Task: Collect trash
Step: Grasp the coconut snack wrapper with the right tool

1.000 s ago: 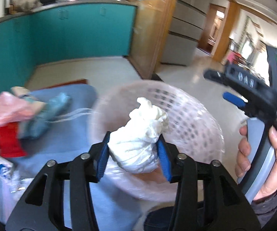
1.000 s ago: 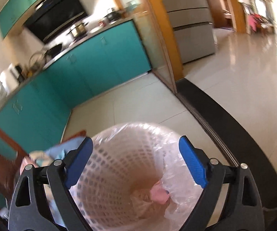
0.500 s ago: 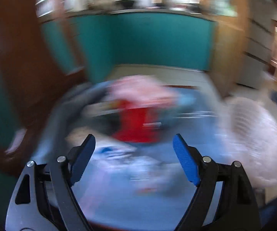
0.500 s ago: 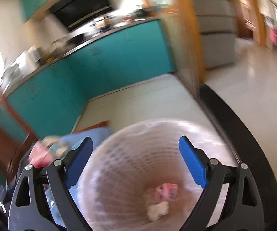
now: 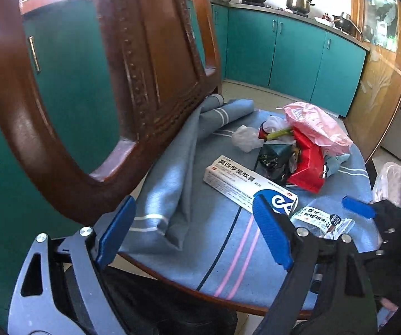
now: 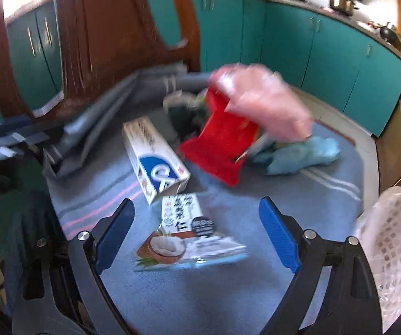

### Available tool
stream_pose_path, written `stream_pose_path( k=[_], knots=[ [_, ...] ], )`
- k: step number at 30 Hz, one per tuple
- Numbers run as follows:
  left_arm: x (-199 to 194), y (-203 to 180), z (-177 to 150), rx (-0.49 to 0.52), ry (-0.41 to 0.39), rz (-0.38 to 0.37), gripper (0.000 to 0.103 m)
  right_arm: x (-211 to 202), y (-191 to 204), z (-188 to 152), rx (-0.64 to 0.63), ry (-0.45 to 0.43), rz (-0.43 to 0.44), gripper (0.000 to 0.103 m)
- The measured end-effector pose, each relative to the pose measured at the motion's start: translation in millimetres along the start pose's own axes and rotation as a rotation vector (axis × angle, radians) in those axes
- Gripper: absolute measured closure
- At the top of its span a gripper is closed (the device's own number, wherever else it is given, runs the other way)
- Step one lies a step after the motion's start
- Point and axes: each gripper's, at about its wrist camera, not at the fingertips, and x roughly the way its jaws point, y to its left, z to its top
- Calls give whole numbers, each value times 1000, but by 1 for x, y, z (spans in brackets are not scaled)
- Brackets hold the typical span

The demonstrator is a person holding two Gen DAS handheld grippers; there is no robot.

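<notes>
both tools are spread wide with nothing between their blue pads: the left gripper (image 5: 194,231) hangs over the near edge of the blue striped cloth (image 5: 228,240), and the right gripper (image 6: 197,234) brackets a coconut snack wrapper (image 6: 186,243) lying flat just ahead. past it, toward 11 o'clock, lies a white ointment box (image 6: 153,153), then a red packet (image 6: 222,145) under a pink plastic bag (image 6: 261,103) at 12, while the lined white basket (image 6: 390,251) sits at 3 o'clock.

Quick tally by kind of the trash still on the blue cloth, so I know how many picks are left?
Boxes: 1, the white ointment box
Flat snack packets: 1, the coconut packet
Plastic bags: 3, pink bag, red bag, dark green bag
White crumpled wrap: 1
Light blue wad: 1
Total: 7 visible
</notes>
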Motion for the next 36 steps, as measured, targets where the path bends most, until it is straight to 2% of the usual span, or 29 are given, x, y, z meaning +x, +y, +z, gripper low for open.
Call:
stream_pose_path(
  k=[3, 8, 11, 16, 17, 25, 36],
  knots=[
    [-4, 3, -1, -2, 4, -2, 16, 10, 2, -6, -19, 41, -7, 14],
    [-3, 1, -4, -4, 19, -13, 16, 12, 5, -16, -55, 60, -20, 15],
    [-3, -2, -6, 4, 25, -20, 16, 16, 9, -22, -73, 83, -28, 23],
    [-2, -4, -8, 1, 34, -29, 16, 18, 9, -27, -81, 89, -30, 28],
    [-2, -4, -8, 1, 36, -31, 16, 17, 9, -28, -80, 91, -21, 48],
    [-1, -6, -9, 4, 46, -35, 16, -1, -7, -28, -20, 75, -12, 48],
    [2, -19, -14, 29, 65, -61, 15, -18, -56, -30, 172, 39, -92, 48]
  ],
)
